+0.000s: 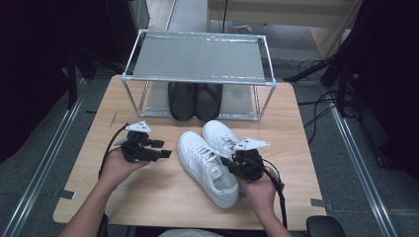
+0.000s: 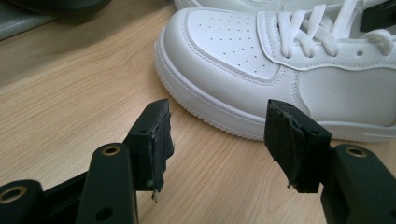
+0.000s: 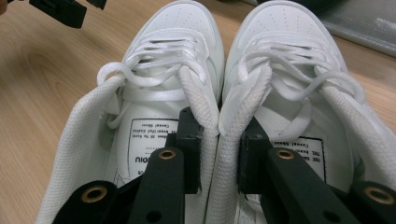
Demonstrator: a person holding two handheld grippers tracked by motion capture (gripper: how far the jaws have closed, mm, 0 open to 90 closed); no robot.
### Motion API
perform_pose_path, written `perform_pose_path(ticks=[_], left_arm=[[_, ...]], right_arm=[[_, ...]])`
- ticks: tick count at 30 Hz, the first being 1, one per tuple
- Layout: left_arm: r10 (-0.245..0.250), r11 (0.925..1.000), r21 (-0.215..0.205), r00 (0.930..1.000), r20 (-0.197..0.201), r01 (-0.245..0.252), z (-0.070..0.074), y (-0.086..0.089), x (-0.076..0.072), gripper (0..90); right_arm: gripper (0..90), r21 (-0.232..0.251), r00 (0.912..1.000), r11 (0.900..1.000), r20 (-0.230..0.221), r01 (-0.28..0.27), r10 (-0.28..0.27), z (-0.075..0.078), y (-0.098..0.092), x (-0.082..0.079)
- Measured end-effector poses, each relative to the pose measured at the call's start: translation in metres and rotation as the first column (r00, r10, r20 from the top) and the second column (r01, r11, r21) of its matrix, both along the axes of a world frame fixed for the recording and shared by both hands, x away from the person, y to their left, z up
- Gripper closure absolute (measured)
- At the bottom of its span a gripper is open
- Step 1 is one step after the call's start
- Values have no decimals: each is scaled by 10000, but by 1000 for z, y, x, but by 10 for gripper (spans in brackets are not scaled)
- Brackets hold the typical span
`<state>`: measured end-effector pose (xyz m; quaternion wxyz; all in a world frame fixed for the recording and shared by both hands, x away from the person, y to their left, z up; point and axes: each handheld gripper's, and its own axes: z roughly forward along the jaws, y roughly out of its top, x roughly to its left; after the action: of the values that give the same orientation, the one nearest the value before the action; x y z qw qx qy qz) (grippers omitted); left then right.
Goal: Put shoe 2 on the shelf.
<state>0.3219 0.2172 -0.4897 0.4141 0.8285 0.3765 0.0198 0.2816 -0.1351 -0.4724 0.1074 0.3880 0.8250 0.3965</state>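
Right fingers [image 3: 218,161] clamp both white sneakers' [image 3: 219,116] touching inner collars together; left fingers [image 2: 161,144] stand apart, empty, beside one toe.

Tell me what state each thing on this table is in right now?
Left gripper: open, holding nothing, beside the shoes.
Right gripper: shut on the two inner collars, one jaw inside each shoe.
White sneakers: laced, side by side, pinched together.
Black shoes: on the lower shelf.
Shoe rack: top shelf bare.

Black shoes [image 1: 195,101] sit under a metal rack [image 1: 197,57] on the wooden table [image 1: 148,197].
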Motion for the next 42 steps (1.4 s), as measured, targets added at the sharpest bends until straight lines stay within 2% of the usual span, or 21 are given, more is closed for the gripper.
perform_pose_path(ticks=[4,8,14,17,23,28,32,34,37,42], left_arm=[[44,10000,-39,10000,2,-44,0,1,0,416],[73,10000,13,10000,-1,-73,0,3,0,416],[249,9997,43,9997,7,-249,-1,9,0,415],[327,9994,68,9995,14,-327,-1,11,0,414],[430,9990,127,9991,63,-431,-1,14,-2,410],[562,9982,181,9984,98,-564,-2,18,-5,408],[700,9973,219,9974,177,-704,-3,21,-9,407],[755,9970,182,9970,159,-758,-3,23,-11,406],[861,9961,166,9961,209,-864,-3,26,-13,405],[1016,9946,179,9946,194,-1019,-4,31,-17,403]], right_arm=[[764,-127,9995,9994,16,-308,308,5,-3,1],[764,-187,9964,9962,47,-846,847,10,-7,3],[763,-151,9837,9837,-174,-1791,1788,20,-18,14],[763,-181,9721,9719,-134,-2346,2344,23,-24,22],[762,-371,9387,9381,-251,-3445,3437,27,-29,38],[761,54,9199,9214,-540,-3887,3884,27,-32,52],[761,-82,9041,9055,-590,-4243,4232,31,-28,60],[760,-165,8974,8980,-509,-4396,4383,34,-26,64],[760,22,8923,8930,-396,-4500,4497,40,-25,71],[761,121,8759,8758,-23,-4825,4826,53,-21,81]])
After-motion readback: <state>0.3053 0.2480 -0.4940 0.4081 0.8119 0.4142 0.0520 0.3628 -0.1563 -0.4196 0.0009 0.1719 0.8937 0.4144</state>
